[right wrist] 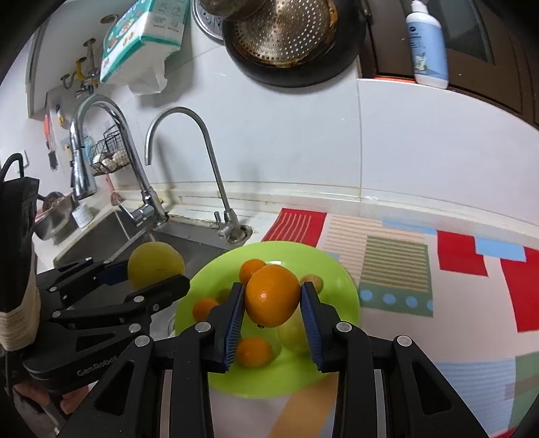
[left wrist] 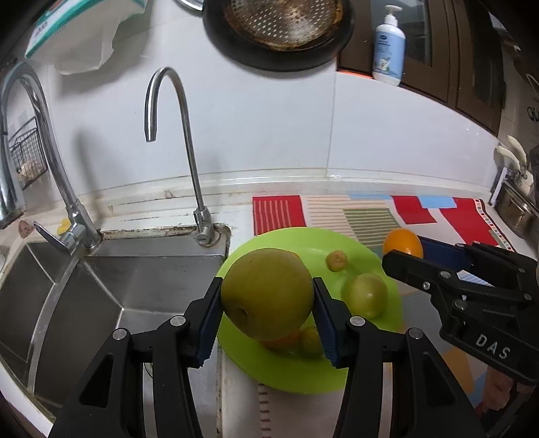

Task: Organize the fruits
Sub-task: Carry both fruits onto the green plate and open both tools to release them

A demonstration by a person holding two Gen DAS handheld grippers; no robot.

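Note:
My left gripper [left wrist: 267, 294] is shut on a large yellow-green pear [left wrist: 267, 293] and holds it above the left edge of a lime green plate [left wrist: 303, 242]. My right gripper [right wrist: 272, 298] is shut on an orange [right wrist: 272, 294] above the same plate [right wrist: 340, 279]. On the plate lie small oranges [right wrist: 253, 352], a green fruit [left wrist: 367, 294] and a small yellowish fruit [left wrist: 336, 260]. The right gripper with its orange [left wrist: 402, 242] shows at the right of the left wrist view; the left gripper with the pear [right wrist: 155, 264] shows at the left of the right wrist view.
A steel sink [left wrist: 101, 286] lies left of the plate, with two taps [left wrist: 188, 145] behind it. A patterned mat [right wrist: 421, 262] covers the counter to the right. A dark pan [left wrist: 279, 30] hangs on the wall; a lotion bottle [left wrist: 389, 50] stands on a ledge.

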